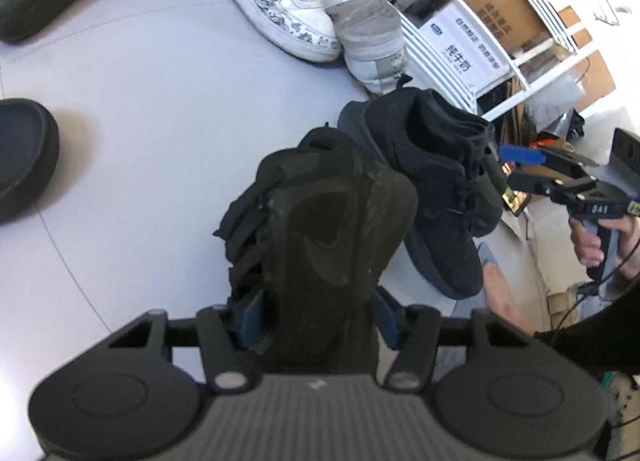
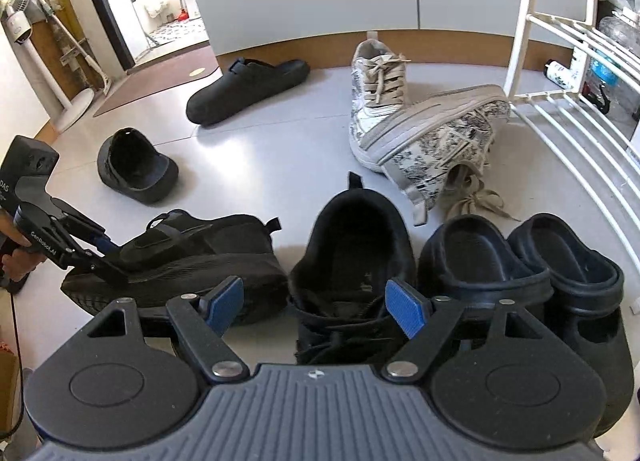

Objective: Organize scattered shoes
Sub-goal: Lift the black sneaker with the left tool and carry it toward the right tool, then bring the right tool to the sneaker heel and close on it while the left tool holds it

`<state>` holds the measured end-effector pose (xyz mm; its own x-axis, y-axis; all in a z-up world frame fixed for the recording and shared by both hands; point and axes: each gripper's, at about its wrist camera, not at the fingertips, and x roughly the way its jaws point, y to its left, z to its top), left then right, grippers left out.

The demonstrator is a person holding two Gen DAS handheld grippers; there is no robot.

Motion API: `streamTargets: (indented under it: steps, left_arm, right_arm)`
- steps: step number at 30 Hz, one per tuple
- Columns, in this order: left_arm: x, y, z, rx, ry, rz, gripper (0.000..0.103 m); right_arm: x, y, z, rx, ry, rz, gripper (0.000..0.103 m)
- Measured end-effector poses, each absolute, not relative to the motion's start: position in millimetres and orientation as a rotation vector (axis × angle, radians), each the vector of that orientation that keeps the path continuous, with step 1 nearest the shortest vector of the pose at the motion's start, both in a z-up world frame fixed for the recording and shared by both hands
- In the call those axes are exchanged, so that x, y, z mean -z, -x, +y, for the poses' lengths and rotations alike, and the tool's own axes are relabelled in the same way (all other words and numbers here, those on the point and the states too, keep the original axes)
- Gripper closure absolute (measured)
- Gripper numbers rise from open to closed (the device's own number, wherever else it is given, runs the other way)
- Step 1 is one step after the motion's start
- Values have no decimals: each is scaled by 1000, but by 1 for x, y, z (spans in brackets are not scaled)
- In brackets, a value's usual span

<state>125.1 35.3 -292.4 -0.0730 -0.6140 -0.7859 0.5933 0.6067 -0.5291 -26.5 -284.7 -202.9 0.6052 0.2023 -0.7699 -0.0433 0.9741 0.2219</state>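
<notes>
Left gripper (image 1: 312,325) jaws clamped the black suede sneaker (image 1: 320,221), tipped on its side, sole showing, long axis 6-to-12 o'clock. Right gripper (image 2: 314,307) jaws wide, empty.

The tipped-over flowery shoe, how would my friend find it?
Find the white wire rack on the right. Beside its foot lie two patterned sneakers. The tipped sneaker lies on its side, showing its beige sole, leaning on its upright twin.
</notes>
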Motion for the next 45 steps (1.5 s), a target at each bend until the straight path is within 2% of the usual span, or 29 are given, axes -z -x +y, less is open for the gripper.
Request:
streamTargets:
  steps: [6, 13, 15, 16, 17, 22, 26, 33, 45]
  left_arm:
    - [288, -122, 46, 1002, 31, 1283, 56]
    - [280, -118, 61, 917, 57, 1217, 50]
    - [276, -116, 69, 901, 100, 1181, 45]
    - [274, -114, 74, 889, 131, 1165, 34]
    - [272, -112, 77, 870, 145, 1153, 30]
    - [264, -99, 89, 779, 184, 1147, 28]
    - [258, -89, 101, 697, 185, 1141, 21]
    - [255, -77, 109, 621, 220, 1095, 18]
    - [272, -66, 107, 565, 243, 1177, 17]
  right_arm:
    - [197, 21, -263, -202, -166, 921, 21]
    - [172, 0, -225, -328, -79, 1020, 21]
    - [158, -12, -212, -359, -36, 1039, 21]
    - [153, -16, -206, -362, -13, 1037, 21]
    - [149, -21, -201, -364, 1, 1035, 21]
    - [147, -39, -175, -360, 14, 1061, 21]
    - [156, -43, -157, -355, 23, 1091, 21]
    - [192, -44, -154, -349, -9, 1083, 21]
    - [219, -52, -160, -363, -73, 1099, 21]
